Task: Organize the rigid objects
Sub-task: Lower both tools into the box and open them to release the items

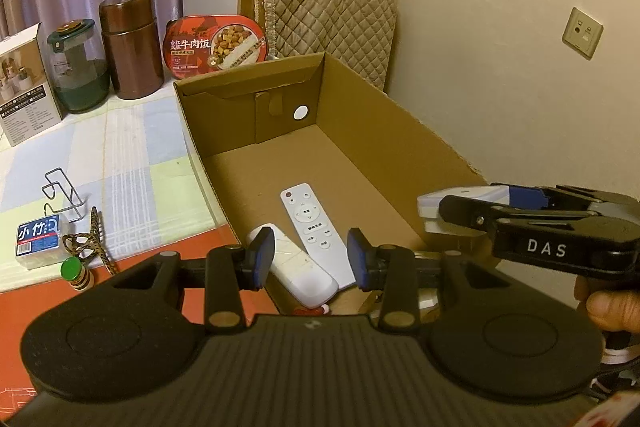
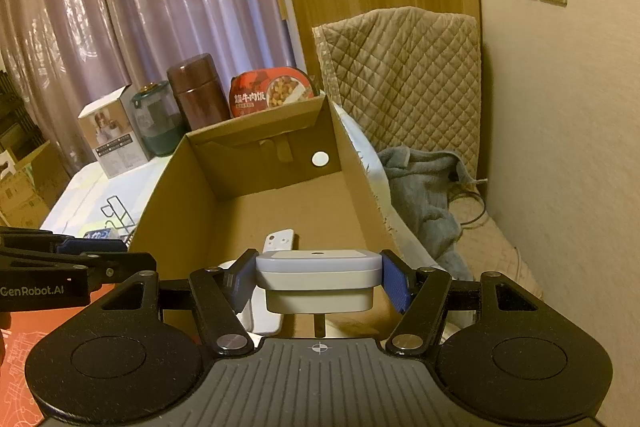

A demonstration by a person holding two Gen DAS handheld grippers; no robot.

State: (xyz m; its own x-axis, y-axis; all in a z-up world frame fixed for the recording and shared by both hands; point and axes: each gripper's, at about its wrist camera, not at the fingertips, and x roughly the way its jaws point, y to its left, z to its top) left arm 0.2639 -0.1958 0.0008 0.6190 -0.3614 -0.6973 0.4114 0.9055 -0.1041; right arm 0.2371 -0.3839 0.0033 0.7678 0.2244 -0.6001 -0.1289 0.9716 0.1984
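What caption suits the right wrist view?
Right hand-held gripper holds a white device over the cardboard box containing remotes.

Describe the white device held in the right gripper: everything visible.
The white device is a squarish, smooth plastic block with rounded corners, in two tiers: a wider upper slab with a small dark dot on top, and a narrower base below. It sits level, clamped on both sides by the right gripper's blue pads, above the near end of the open cardboard box. Nothing else visibly touches it.

Two white remotes [image 1: 316,223], one cardboard box [image 1: 360,99], one white device [image 2: 318,277], two jars [image 1: 132,45]
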